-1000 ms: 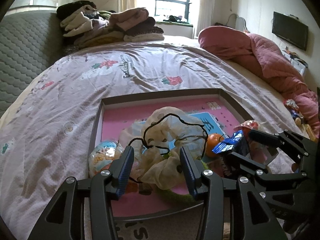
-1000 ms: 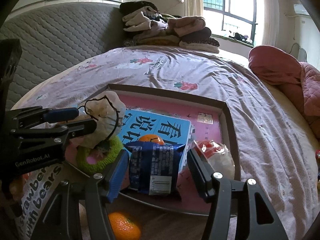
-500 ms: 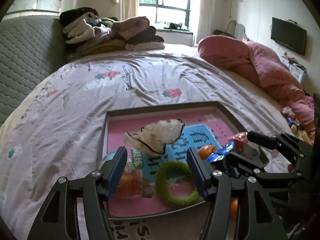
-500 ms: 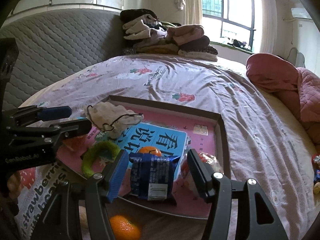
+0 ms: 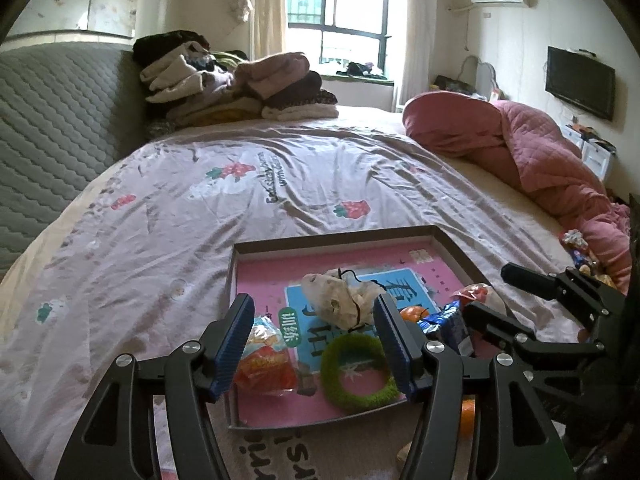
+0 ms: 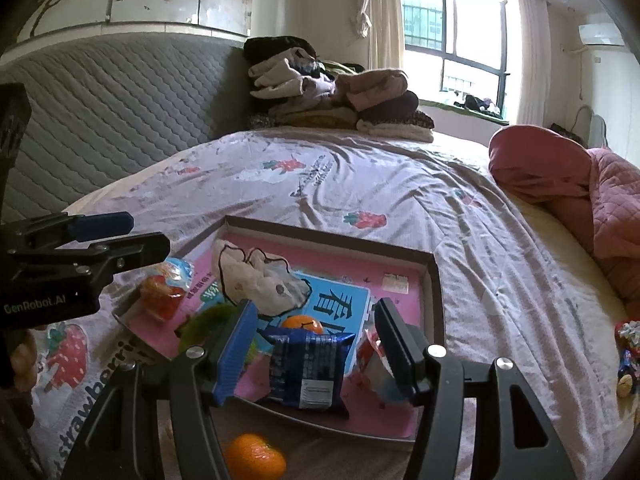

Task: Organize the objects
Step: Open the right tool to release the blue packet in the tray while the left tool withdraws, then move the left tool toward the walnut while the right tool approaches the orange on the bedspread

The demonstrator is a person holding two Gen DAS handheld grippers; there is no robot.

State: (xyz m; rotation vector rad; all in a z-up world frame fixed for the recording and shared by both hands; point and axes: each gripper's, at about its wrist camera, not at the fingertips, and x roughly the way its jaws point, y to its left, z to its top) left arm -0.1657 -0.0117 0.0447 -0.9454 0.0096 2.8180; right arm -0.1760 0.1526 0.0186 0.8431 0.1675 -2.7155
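Both tools stand spread and empty: the left gripper hangs over the near edge of the tray, the right gripper over the dark blue snack packet. Risk — the tray rests on soft bedding, so a push on its near rim could tip it and roll the orange inside. Count: one cloth pouch, one green ring, one blue packet, two oranges — the second orange outside the tray — and two reddish snack bags.
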